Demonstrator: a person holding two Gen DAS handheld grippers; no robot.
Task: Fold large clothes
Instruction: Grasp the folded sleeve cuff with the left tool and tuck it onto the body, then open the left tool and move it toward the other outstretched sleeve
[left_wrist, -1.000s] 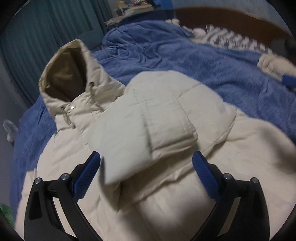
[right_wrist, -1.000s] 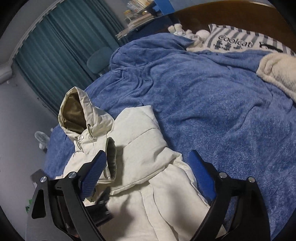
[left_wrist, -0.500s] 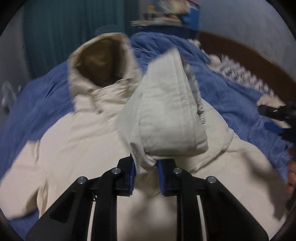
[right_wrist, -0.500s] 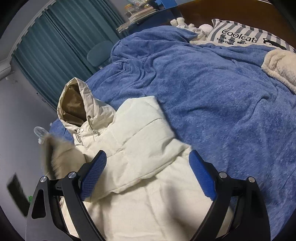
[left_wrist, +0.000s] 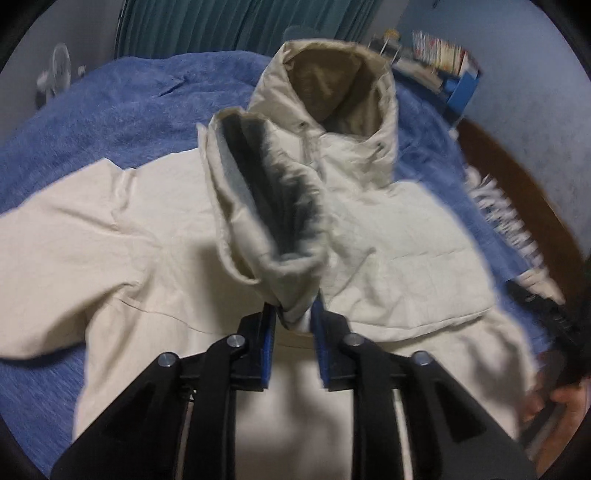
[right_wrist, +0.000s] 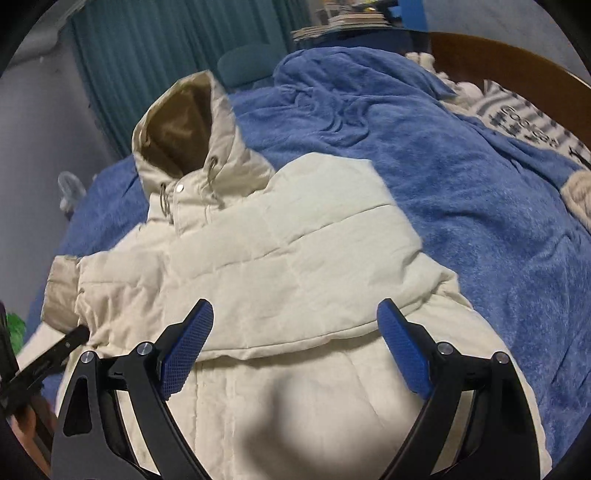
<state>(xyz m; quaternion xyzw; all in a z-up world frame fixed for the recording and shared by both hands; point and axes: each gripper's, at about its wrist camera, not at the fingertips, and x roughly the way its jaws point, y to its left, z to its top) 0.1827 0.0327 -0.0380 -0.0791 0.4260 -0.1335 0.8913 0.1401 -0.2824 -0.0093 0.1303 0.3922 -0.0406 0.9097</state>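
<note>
A cream hooded puffer jacket (left_wrist: 129, 240) lies face up on the bed, its brown-lined hood (left_wrist: 332, 85) standing up at the far end. My left gripper (left_wrist: 294, 325) pinches the cuff end of one sleeve (left_wrist: 258, 206) between its blue pads and holds it above the jacket's chest; the jaws are opening slightly with the fabric still between them. In the right wrist view the other sleeve (right_wrist: 295, 258) lies folded across the chest. My right gripper (right_wrist: 295, 308) hovers open just above it, nothing between its fingers. The lifted cuff (right_wrist: 61, 291) shows at the left edge.
A blue fleece blanket (right_wrist: 443, 166) covers the bed around the jacket. A striped pillow (right_wrist: 524, 122) and a wooden headboard (right_wrist: 498, 55) lie to the right. Teal curtains (right_wrist: 166, 44), a small fan (left_wrist: 55, 70) and a bookshelf (left_wrist: 443, 59) stand behind. A hand (left_wrist: 565, 398) shows at the right.
The left gripper closed on the sleeve cuff, lifted it and carried it across the jacket while rolling. The right gripper moved in lower over the folded sleeve, still open.
</note>
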